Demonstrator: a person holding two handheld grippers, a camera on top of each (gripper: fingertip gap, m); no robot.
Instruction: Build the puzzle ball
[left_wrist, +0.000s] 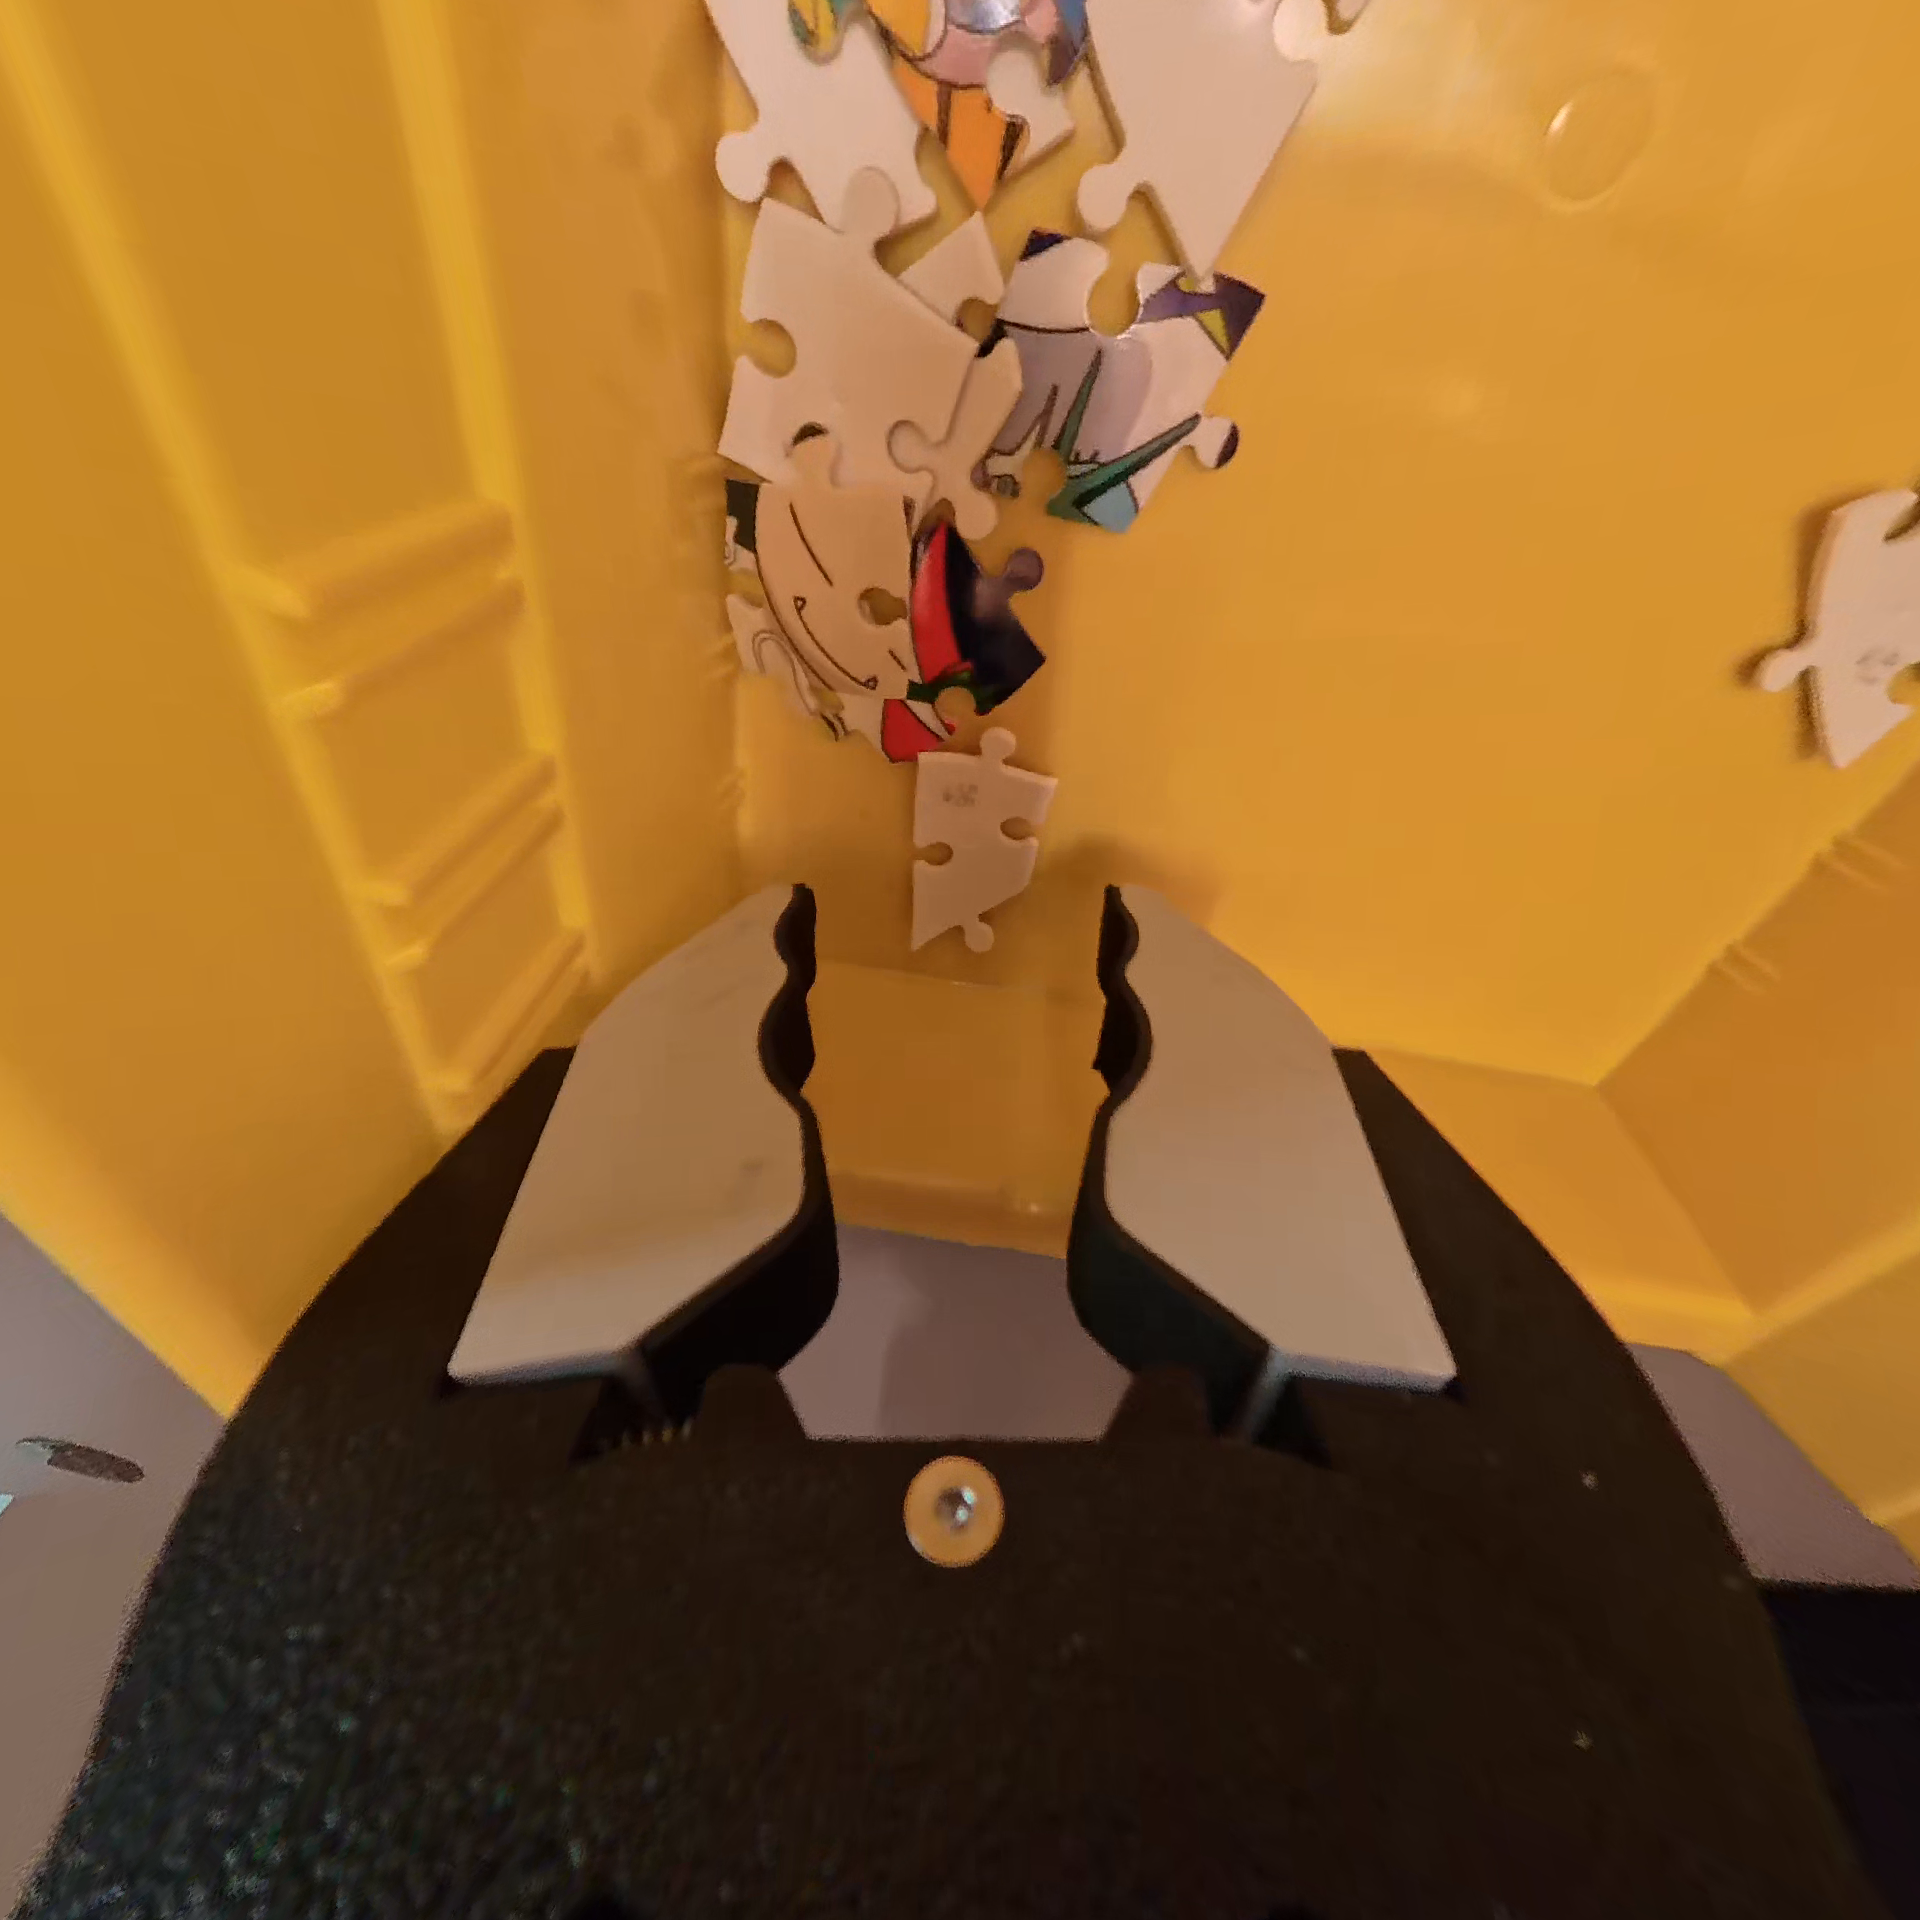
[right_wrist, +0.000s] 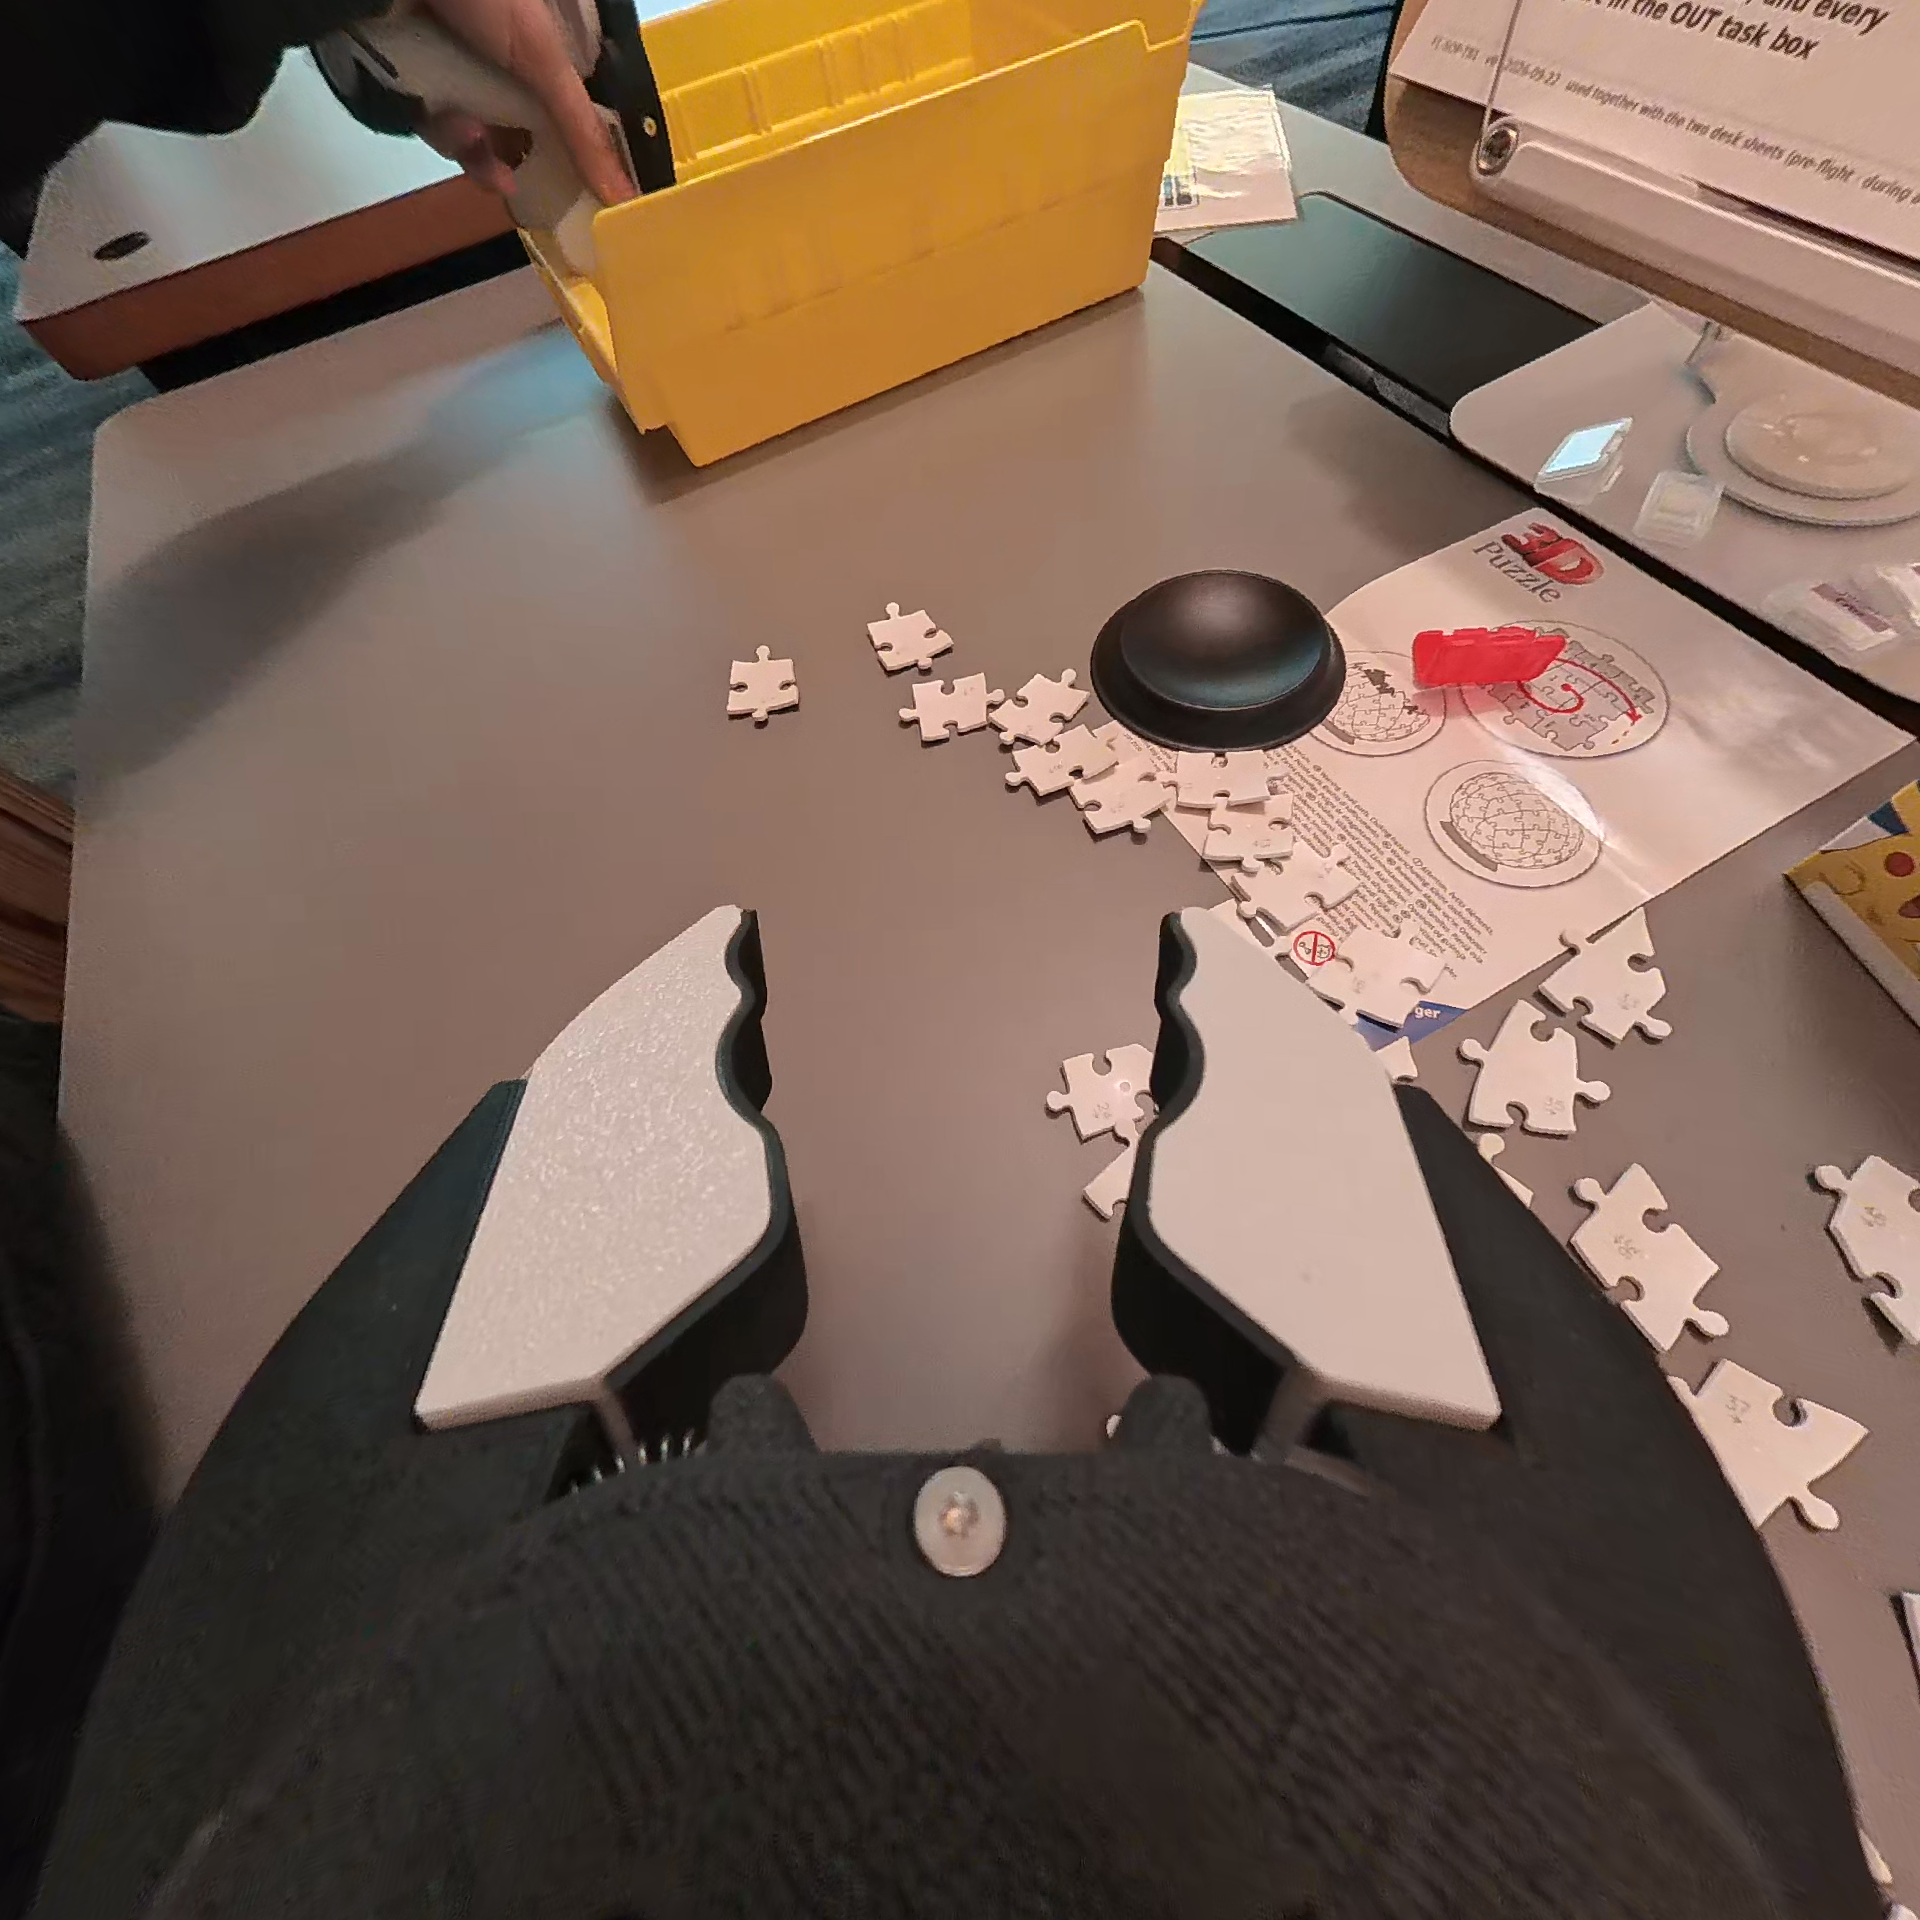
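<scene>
Yellow plastic bin (right_wrist: 883, 260), ribbed walls, standing at the far edge of the grey table (right_wrist: 416, 779): your left gripper (left_wrist: 956, 904) is reaching into it, fingers apart and holding nothing.

Item, puzzle pieces in the bin (left_wrist: 914, 436): a loose heap against one wall, some showing blank white backs, others printed faces in red, blue, orange and purple. One white piece (left_wrist: 971, 842) lies nearest, just ahead of your fingertips; another lone piece (left_wrist: 1860, 644) sits well apart to the right.

Item, puzzle pieces on the table (right_wrist: 1122, 769): all white side up, scattered beside and partly over the instruction sheet (right_wrist: 1538, 790). More lie near your right gripper (right_wrist: 956, 935), which hovers over bare tabletop with its fingers spread and empty.

Item, black dish-shaped stand (right_wrist: 1216, 655), at the sheet's corner; a small red plastic part (right_wrist: 1486, 655) rests on the sheet.

Handling note: no pieces appear joined yet, so the ball is barely begun (judged from the loose scatter). To lift the nearest piece cleanly, close on its two opposite edges rather than its tabs; it is thin and lies flat against the plastic, so it may slide instead of lifting. Taking singles, not the heap, should be easier.
</scene>
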